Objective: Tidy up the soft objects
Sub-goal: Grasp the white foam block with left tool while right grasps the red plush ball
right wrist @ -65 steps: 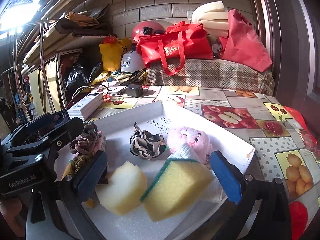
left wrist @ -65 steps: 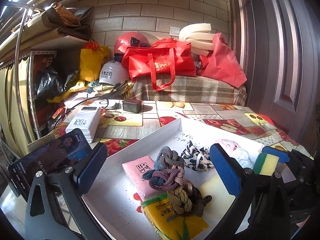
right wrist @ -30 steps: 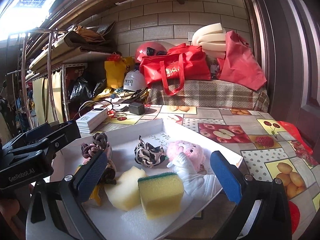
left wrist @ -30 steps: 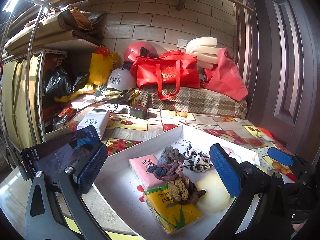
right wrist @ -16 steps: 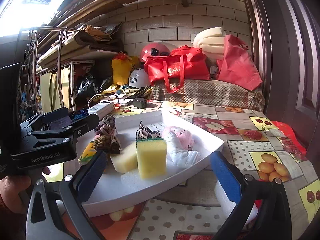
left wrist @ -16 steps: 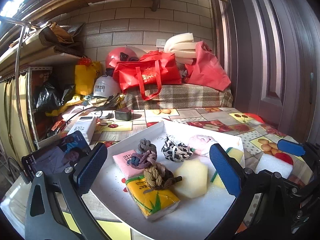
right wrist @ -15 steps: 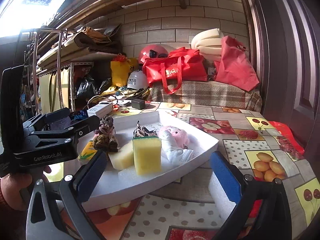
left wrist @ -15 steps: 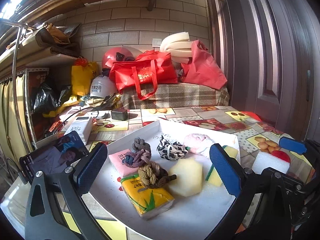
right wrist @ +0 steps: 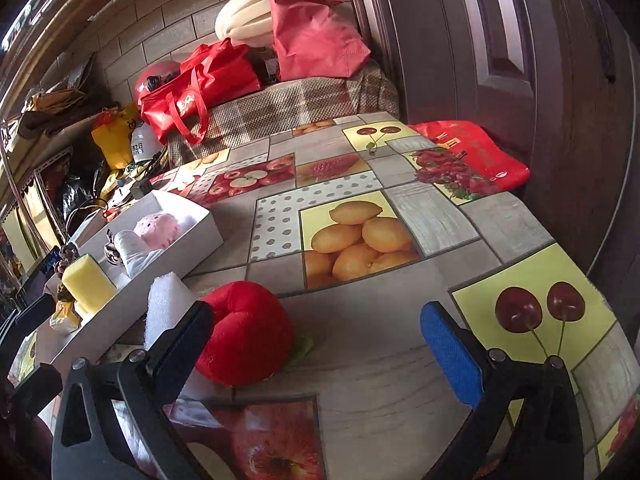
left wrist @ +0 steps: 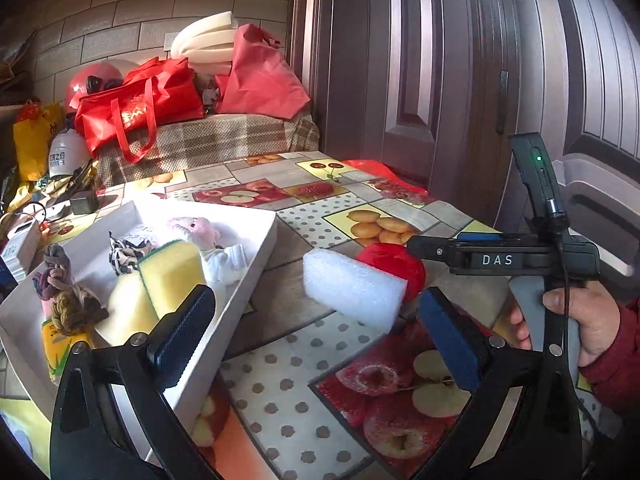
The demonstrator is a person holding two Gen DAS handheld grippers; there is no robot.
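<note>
Red-sleeved hand point(left wrist: 576, 320) grips right gripper point(right wrist: 316, 342), fingers apart.

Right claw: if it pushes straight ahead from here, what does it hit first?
Probably the red plush toy: it lies on the table just ahead, close to the inside of the open right claw's left finger. The centre line itself looks like bare tablecloth, so it may only graze it; depth is unclear.

I'm working in a cluttered home storage or entry room: a bare tiled wall point(left wrist: 120, 12), a dark panelled door point(left wrist: 420, 80), a fruit-print oilcloth on the table point(right wrist: 360, 232), red shopping bags point(left wrist: 136, 100), helmets point(left wrist: 92, 80), and a loaded metal shelf rack point(right wrist: 24, 184).
</note>
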